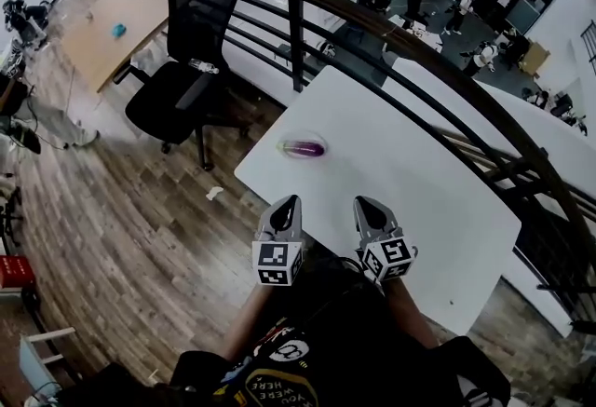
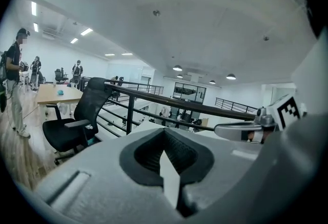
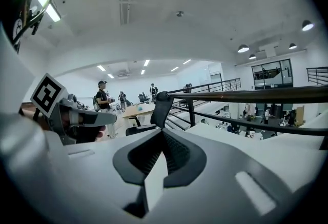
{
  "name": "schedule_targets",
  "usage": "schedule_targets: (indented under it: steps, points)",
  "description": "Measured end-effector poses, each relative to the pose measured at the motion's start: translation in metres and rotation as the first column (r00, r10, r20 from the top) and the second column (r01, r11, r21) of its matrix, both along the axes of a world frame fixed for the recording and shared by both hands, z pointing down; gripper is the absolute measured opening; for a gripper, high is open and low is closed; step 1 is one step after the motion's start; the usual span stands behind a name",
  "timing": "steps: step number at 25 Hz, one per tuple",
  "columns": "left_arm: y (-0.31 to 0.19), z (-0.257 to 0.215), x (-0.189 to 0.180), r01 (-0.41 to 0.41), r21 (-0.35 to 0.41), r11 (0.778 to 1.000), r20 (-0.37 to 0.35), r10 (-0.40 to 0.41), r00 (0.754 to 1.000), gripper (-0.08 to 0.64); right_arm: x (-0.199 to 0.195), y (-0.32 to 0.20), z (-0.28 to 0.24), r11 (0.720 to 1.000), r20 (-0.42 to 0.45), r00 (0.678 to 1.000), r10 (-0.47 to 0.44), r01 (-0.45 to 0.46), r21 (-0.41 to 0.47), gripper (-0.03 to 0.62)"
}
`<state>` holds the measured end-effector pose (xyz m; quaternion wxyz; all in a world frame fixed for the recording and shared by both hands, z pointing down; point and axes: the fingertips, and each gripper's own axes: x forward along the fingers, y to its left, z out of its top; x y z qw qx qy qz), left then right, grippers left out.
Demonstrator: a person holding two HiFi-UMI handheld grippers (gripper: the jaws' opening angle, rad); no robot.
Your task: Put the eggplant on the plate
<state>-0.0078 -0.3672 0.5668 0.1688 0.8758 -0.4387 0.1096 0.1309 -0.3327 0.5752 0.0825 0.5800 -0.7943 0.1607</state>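
A purple eggplant (image 1: 305, 149) lies near the far left corner of the white table (image 1: 410, 200). A pale rim shows round it, and I cannot tell whether that is a plate. My left gripper (image 1: 284, 208) and right gripper (image 1: 366, 207) hover side by side over the table's near edge, close to my body and well short of the eggplant. In the left gripper view the jaws (image 2: 164, 131) are closed together with nothing in them. The right gripper view shows the same (image 3: 163, 134). Each gripper view catches the other gripper at its side, and neither shows the eggplant.
A dark metal railing (image 1: 391, 37) runs behind the table. A black office chair (image 1: 182, 84) stands on the wooden floor to the left. A wooden table (image 1: 112, 33) and several people are farther back.
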Motion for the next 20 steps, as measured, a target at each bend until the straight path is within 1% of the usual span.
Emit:
schedule_targets:
  steps: [2, 4, 10, 13, 20]
  points:
    - [0.005, 0.002, 0.003, -0.014, 0.016, 1.0, 0.011, 0.014, 1.0, 0.005, 0.0, 0.001, -0.004, 1.0, 0.002, 1.0, -0.018, 0.018, 0.02, 0.002]
    - [0.01, 0.001, 0.006, -0.012, 0.017, 1.0, 0.01, 0.012, 1.0, 0.005, -0.002, 0.005, -0.008, 0.999, 0.016, 0.999, -0.035, 0.034, 0.04, 0.002]
    - [0.015, -0.008, 0.007, -0.015, 0.042, 0.999, 0.02, 0.014, 1.0, 0.005, -0.007, 0.013, -0.01, 0.998, 0.023, 0.998, -0.051, 0.05, 0.023, 0.002]
    - [0.016, -0.007, 0.002, -0.009, 0.046, 0.999, 0.026, 0.008, 1.0, 0.005, -0.012, 0.014, -0.011, 0.998, 0.036, 0.997, -0.062, 0.061, 0.03, 0.002]
    - [0.013, 0.0, -0.008, 0.016, 0.045, 0.999, 0.017, -0.017, 1.0, 0.005, -0.028, 0.008, -0.005, 0.993, 0.016, 0.993, -0.113, 0.112, 0.026, 0.002]
